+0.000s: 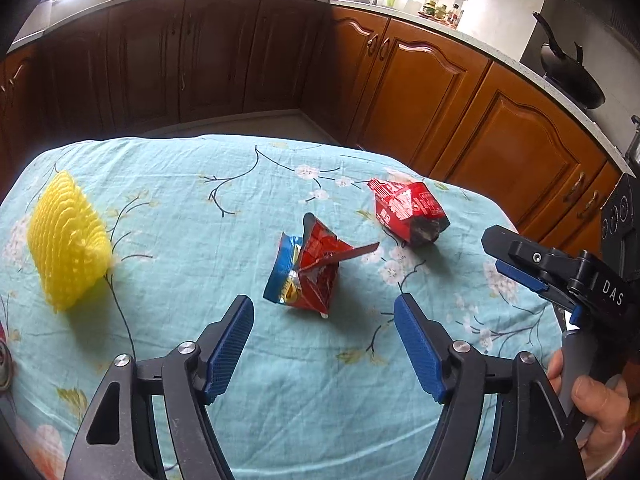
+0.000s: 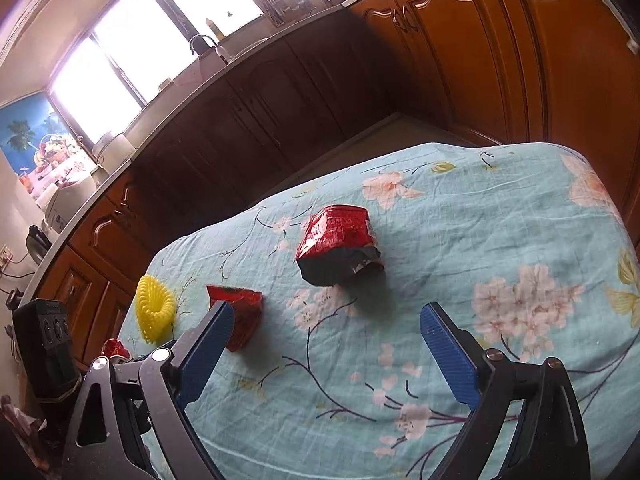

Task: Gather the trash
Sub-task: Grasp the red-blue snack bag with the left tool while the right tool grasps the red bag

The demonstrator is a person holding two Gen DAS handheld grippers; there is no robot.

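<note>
A table with a light blue flowered cloth (image 1: pixel 240 208) carries three pieces of trash. A crumpled red and blue snack wrapper (image 1: pixel 310 268) lies at the middle, just ahead of my open, empty left gripper (image 1: pixel 324 312). A red and black snack bag (image 1: pixel 408 212) lies farther right; in the right wrist view the bag (image 2: pixel 340 244) is ahead of my open, empty right gripper (image 2: pixel 326 320). A yellow foam fruit net (image 1: pixel 68 244) stands at the left. The right gripper also shows at the right edge of the left wrist view (image 1: pixel 516 256). The wrapper (image 2: pixel 242 316) is partly hidden behind a finger (image 2: pixel 208 340).
Brown wooden kitchen cabinets (image 1: pixel 440 92) with a pale countertop run behind and to the right of the table. A black pan (image 1: pixel 572 72) sits on the counter at the right. A red object (image 2: pixel 114 348) lies near the table's left edge. A black device (image 2: pixel 48 344) stands at the left.
</note>
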